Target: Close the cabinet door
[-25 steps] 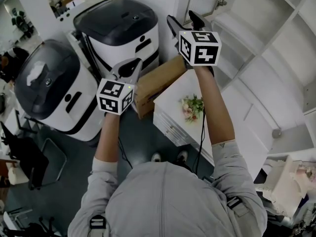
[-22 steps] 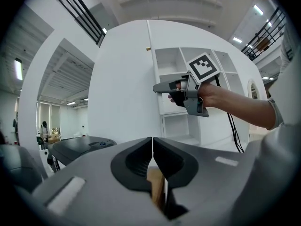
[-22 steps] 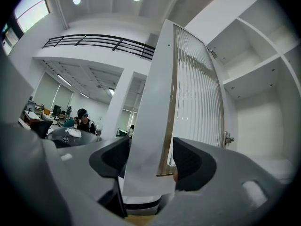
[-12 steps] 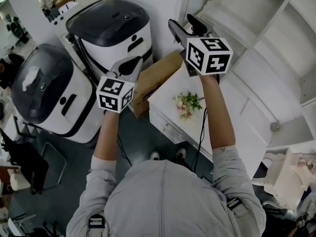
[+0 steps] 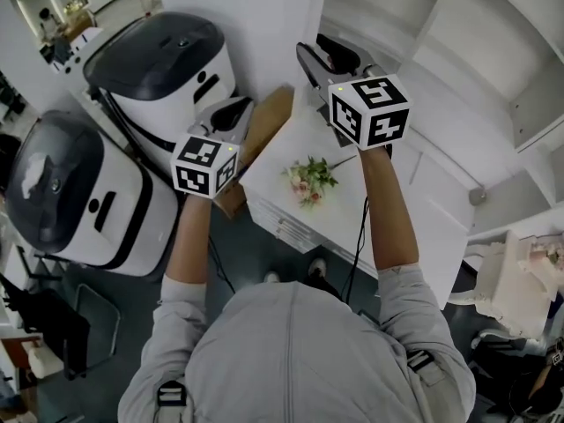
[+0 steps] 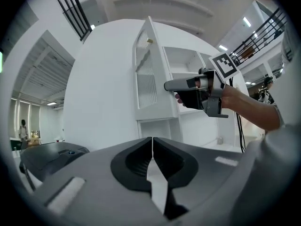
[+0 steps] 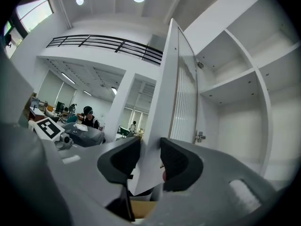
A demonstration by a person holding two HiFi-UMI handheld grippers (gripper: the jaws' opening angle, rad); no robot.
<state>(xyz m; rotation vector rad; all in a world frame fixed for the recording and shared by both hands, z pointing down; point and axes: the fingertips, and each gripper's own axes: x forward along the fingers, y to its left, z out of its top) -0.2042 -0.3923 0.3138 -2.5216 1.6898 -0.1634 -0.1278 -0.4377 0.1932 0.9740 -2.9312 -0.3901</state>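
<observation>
The white cabinet door (image 7: 171,93) stands open, edge-on to my right gripper (image 7: 150,157). Its jaws are closing, with the door's free edge between them, and both pads look to be against it. In the left gripper view the same door (image 6: 150,74) juts out from the cabinet, and the right gripper (image 6: 165,85) reaches its edge at mid height. From the head view the door (image 5: 322,11) is a thin white line, with the right gripper (image 5: 317,55) at it. My left gripper (image 6: 152,147) is shut and holds nothing. It hovers to the left (image 5: 233,113), apart from the door.
Two large white and black machines (image 5: 167,60) (image 5: 70,192) stand at the left. A brown cardboard box (image 5: 264,126) leans beside a low white cabinet (image 5: 282,210) with a small bunch of flowers (image 5: 308,179) on top. Open white shelves (image 5: 458,51) fill the right.
Both hands have moved forward toward the cabinet. The right gripper's jaws have narrowed around the door's edge. The left gripper stays shut.
</observation>
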